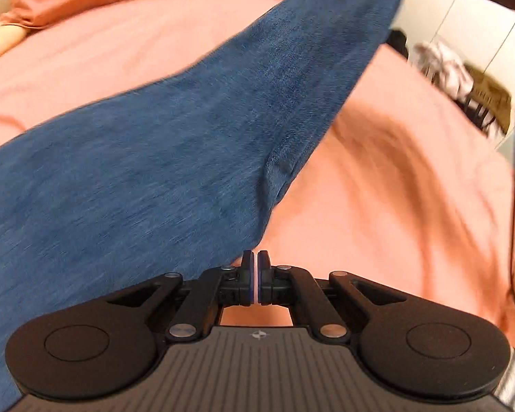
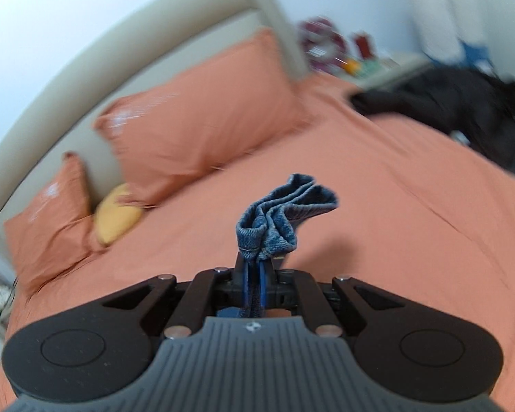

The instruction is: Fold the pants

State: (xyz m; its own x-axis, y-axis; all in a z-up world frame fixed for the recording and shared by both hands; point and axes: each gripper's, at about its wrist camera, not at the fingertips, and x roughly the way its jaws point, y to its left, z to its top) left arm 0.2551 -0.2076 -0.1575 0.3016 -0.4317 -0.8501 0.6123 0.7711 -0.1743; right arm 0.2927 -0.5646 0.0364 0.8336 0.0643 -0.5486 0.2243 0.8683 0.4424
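The blue denim pants (image 1: 175, 130) stretch in a long band from the lower left to the top right of the left wrist view, lifted over the salmon bed sheet (image 1: 377, 189). My left gripper (image 1: 256, 257) is shut with nothing between its fingers, right at the pants' near edge. My right gripper (image 2: 257, 261) is shut on the pants: a bunched hem end (image 2: 285, 216) sticks up past its fingertips, held above the bed (image 2: 377, 223).
Two salmon pillows (image 2: 202, 120) and a yellow cushion (image 2: 116, 216) lie against the beige headboard (image 2: 127, 44). Dark clothing (image 2: 463, 106) lies at the bed's far right. A nightstand with small items (image 2: 336, 55) stands beyond. A chair with clothes (image 1: 463, 82) stands beside the bed.
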